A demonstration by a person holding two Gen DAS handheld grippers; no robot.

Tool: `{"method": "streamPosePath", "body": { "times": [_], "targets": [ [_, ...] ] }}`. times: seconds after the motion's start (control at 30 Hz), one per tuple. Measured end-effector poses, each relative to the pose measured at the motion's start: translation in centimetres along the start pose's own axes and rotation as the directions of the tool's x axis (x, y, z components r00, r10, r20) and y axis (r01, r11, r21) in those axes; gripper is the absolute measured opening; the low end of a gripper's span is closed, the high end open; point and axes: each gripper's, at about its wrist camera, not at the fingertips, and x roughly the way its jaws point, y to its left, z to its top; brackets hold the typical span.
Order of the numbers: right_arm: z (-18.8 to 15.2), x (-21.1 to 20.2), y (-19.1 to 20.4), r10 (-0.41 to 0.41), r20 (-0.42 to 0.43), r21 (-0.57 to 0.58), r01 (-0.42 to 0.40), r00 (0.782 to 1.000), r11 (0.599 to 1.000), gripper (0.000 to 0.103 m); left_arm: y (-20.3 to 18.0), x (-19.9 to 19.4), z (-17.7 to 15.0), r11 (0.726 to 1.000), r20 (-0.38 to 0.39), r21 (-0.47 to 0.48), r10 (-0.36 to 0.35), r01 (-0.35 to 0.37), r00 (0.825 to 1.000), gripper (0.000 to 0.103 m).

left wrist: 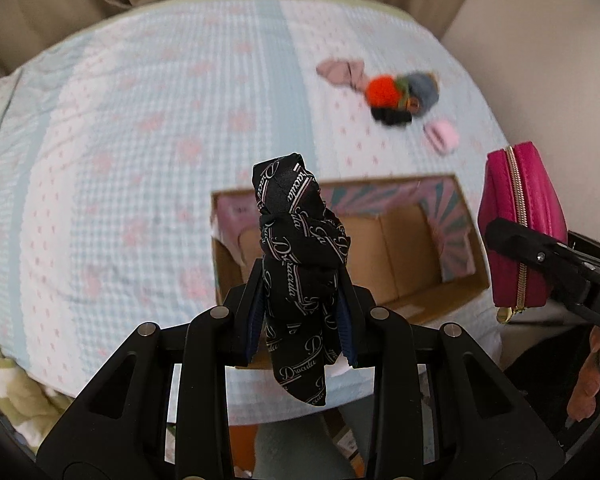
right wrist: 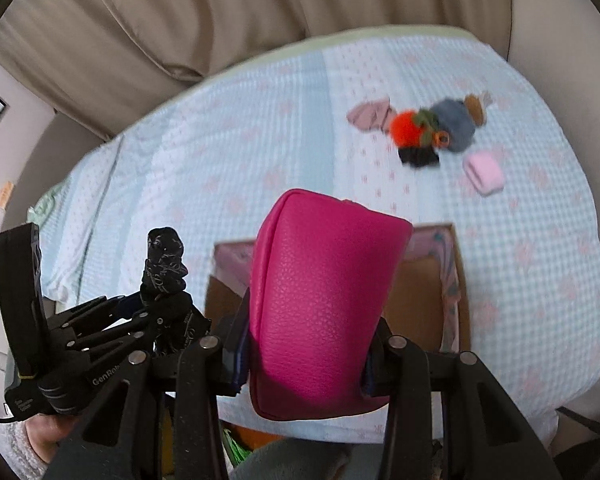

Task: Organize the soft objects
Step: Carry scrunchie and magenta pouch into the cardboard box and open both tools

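Scarf (left wrist: 300,276), black with white script, pinched at mid-bundle by left gripper (left wrist: 304,320); limp, light, slippery-looking, likely to sag unless taken at the bunched middle. Magenta pouch (right wrist: 320,304) clamped across its belly by right gripper (right wrist: 306,344); padded, springy, grainy skin, probably secure against slipping. Both held level above the near edge of the bed (left wrist: 140,160), pointing toward 12 o'clock, over the open cardboard box (left wrist: 420,280). Heap of small soft things (left wrist: 396,96) lying at 1 o'clock, well apart from the box.
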Motion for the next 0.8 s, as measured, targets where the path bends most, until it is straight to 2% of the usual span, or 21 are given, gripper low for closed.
{"method": "streamPosePath", "body": {
  "times": [0.23, 0.47, 0.67, 0.8],
  "targets": [
    [-0.9, 5.2, -1.0, -0.051, -0.104, -0.026, 0.049, 0.993, 0.998, 0.039, -0.7, 5.2, -1.3, 0.999, -0.087, 0.046, 0.001, 0.003, 0.996, 0.028],
    [-0.7, 11.8, -4.1, -0.092, -0.212, -0.023, 0.089, 0.973, 0.996, 0.039, -1.4, 11.5, -0.8, 0.995, -0.173, 0.101, 0.027, -0.010, 0.985, 0.028],
    [-0.3, 16.0, -6.1, -0.125, -0.286, -0.049, 0.116, 0.950, 0.992, 0.039, -2.1, 17.2, -0.8, 0.992, -0.259, 0.118, 0.063, -0.034, 0.964, 0.028],
    [-0.1, 17.6, -6.5, -0.111, -0.341, -0.050, 0.100, 0.934, 0.994, 0.041, -2.6, 18.6, -1.1, 0.990, -0.296, 0.135, 0.070, -0.031, 0.953, 0.031]
  ]
}}
